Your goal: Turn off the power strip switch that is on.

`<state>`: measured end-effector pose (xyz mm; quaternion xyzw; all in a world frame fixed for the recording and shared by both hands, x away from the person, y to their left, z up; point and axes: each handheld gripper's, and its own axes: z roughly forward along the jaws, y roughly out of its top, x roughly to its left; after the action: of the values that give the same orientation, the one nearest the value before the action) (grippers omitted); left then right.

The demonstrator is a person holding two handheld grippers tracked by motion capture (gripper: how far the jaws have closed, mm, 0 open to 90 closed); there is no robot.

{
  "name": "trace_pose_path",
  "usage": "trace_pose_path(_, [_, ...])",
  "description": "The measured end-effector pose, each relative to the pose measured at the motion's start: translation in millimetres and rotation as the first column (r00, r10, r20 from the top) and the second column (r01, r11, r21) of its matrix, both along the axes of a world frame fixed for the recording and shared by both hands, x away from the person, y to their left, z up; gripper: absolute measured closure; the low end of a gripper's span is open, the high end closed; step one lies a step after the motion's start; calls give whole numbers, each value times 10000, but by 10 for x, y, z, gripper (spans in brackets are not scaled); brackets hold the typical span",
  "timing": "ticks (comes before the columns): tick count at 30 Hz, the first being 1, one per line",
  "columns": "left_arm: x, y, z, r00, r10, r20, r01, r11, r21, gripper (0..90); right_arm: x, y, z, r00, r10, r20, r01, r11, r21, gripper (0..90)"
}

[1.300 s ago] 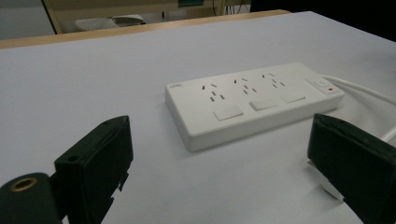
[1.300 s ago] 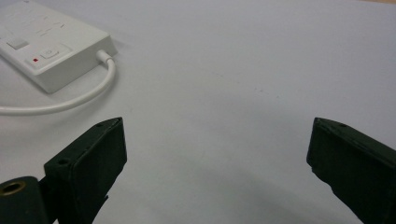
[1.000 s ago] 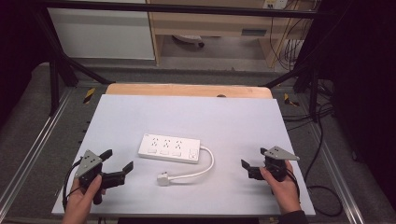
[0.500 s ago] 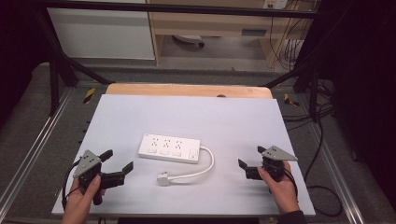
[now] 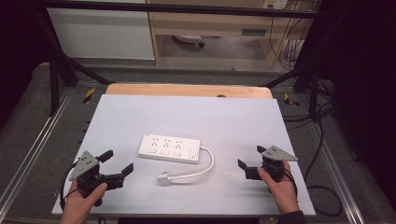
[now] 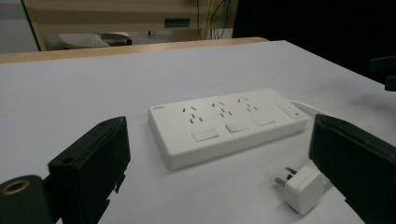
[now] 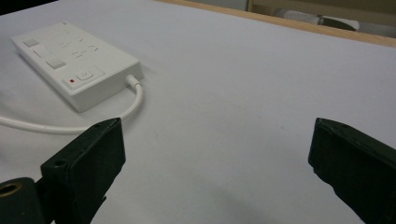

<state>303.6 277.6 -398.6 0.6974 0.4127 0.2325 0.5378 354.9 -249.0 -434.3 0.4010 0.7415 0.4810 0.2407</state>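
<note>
A white power strip [image 5: 169, 148] lies flat near the middle of the table [image 5: 140, 112], with three socket groups, a row of rocker switches below them and a master switch with a small red mark at the cable end. Its shell is smooth, hard plastic with rounded edges, so it should feel rigid and fairly light but slippery; the long sides look like the surest place to pinch it, across the narrow width. A round white cable [image 5: 205, 165] leaves the right end, bends in a loose loop toward the person and ends in a boxy white plug [image 5: 163, 178] with metal pins, lying free on the table just in front of the strip. The cable will flex and drag behind; the plug body is small, stiff and easy to take by its flat faces.

The table top is a matt, pale grey sheet with a wooden edge at the far side. The left tool [image 5: 116, 163] sits near the front left corner, jaws spread wide and empty, aimed at the strip. The right tool [image 5: 251, 157] sits at the front right, well apart from the cable, jaws likewise spread and holding nothing
</note>
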Motion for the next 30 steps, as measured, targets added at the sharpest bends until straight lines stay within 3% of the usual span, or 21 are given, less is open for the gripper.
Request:
trace_pose_path(15, [63,9,80,9990,-21,-454,2,9991,-419,61,-15,24,35,9990,300,332,-303,9995,87,43])
trace_pose_path(30, [226,-124,232,9977,-292,-613,286,9995,-109,73,-20,38,33,9989,367,275,-368,9993,19,41])
